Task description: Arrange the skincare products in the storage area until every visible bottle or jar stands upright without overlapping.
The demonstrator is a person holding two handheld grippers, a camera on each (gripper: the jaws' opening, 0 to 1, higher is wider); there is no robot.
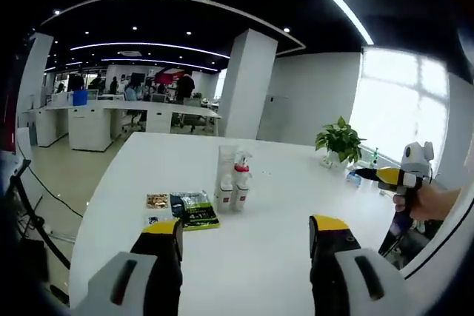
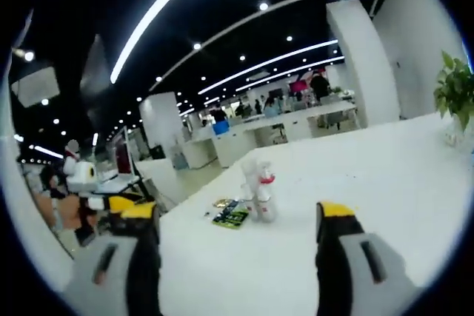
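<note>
A small cluster of white skincare bottles [image 1: 233, 181] stands upright in the middle of the white table [image 1: 274, 257]; one is a spray bottle with a red collar [image 1: 241, 168]. Flat packets [image 1: 191, 209], green, black and gold, lie just left of them. My left gripper [image 1: 248, 229] is open, short of the bottles, with nothing between its jaws. The right gripper [image 1: 389, 177] shows at the right edge, held by a hand [image 1: 429, 201]. In the right gripper view the bottles [image 2: 259, 189] and packets [image 2: 231, 217] lie ahead of my open right gripper [image 2: 238, 220]; the left gripper [image 2: 118, 203] is at the left.
A potted plant [image 1: 339, 140] [image 2: 455, 94] stands at the table's far side near a bright window. A white pillar [image 1: 248, 83] and office desks with people [image 1: 133, 101] lie beyond. Bare table surface surrounds the bottles.
</note>
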